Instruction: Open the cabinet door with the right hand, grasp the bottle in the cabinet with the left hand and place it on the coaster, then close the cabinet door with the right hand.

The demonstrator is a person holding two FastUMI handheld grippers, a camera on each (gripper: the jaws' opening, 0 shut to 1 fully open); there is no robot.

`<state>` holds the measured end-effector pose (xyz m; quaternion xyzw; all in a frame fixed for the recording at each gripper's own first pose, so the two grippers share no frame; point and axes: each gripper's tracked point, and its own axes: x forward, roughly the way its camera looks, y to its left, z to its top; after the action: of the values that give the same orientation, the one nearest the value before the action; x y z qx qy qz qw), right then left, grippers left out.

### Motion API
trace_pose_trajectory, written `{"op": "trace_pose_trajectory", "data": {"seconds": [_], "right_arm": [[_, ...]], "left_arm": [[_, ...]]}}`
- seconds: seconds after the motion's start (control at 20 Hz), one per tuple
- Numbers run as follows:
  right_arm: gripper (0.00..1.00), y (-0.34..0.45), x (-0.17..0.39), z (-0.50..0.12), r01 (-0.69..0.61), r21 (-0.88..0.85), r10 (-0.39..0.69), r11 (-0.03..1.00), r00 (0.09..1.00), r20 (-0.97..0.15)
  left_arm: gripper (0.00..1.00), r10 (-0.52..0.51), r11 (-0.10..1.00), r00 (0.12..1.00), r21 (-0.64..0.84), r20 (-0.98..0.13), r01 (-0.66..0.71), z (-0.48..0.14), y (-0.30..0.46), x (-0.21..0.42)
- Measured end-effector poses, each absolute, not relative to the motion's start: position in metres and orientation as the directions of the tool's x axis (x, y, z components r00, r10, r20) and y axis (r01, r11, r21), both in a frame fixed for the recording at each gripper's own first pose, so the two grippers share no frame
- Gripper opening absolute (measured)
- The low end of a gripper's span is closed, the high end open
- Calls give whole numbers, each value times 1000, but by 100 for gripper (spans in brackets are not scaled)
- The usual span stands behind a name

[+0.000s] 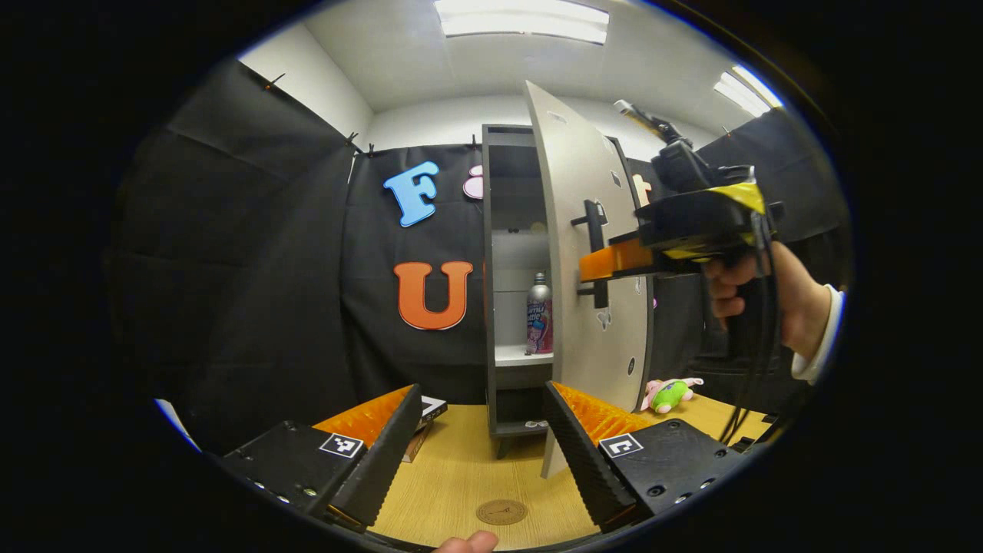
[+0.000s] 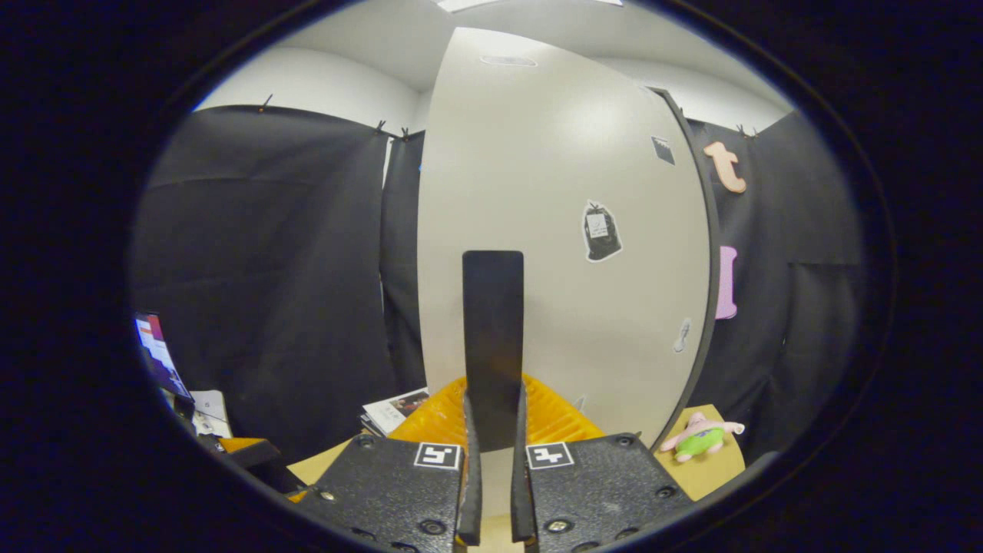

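Note:
A tall grey cabinet [image 1: 507, 192] stands at the back of the wooden table, its pale door [image 1: 584, 307] swung partly open. On a white shelf inside stands a silver bottle [image 1: 539, 315] with a pink label. A round brown coaster [image 1: 501, 511] lies on the table near me. My left gripper [image 1: 482, 390] hovers open above the table, in front of the cabinet, with nothing between its fingers. My right gripper [image 1: 590, 265], held by a hand [image 1: 768, 296], is at the door's black handle [image 1: 595, 253]. In the right gripper view the gripper [image 2: 494, 395] is shut on that handle [image 2: 492, 330].
A pink and green plush toy [image 1: 670, 394] [image 2: 700, 439] lies on the table right of the door. A small box [image 1: 426, 418] sits left of the cabinet base. Papers [image 2: 395, 411] and a screen [image 2: 157, 353] are off to the left. A fingertip [image 1: 468, 544] shows at the table's near edge.

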<state>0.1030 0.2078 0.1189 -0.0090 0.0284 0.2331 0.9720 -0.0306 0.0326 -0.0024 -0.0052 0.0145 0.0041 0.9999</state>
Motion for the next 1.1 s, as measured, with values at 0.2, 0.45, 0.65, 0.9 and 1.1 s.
{"op": "trace_pose_trajectory", "data": {"seconds": [0.2, 0.45, 0.65, 0.9, 1.1], "right_arm": [[18, 145, 64, 119, -437, -1, 436, 899, 897, -70], [17, 83, 39, 119, -385, -15, 383, 923, 921, -74], [15, 42, 33, 120, -342, -10, 340, 940, 937, -80], [12, -8, 29, 114, -270, -8, 269, 963, 960, -75], [6, -54, 39, 116, -220, 27, 221, 975, 974, -49]], "left_arm": [[95, 8, 1000, 1000, -5, -9, -8, 1, 19, -31], [95, -2, 1000, 1000, -25, -23, 1, -7, 1, -27], [95, -12, 1000, 1000, -15, -15, 11, -9, -11, -29], [95, -30, 999, 999, -22, -42, 29, -17, -24, -31], [95, -35, 999, 998, -19, -45, 34, -19, -30, -31]]}}
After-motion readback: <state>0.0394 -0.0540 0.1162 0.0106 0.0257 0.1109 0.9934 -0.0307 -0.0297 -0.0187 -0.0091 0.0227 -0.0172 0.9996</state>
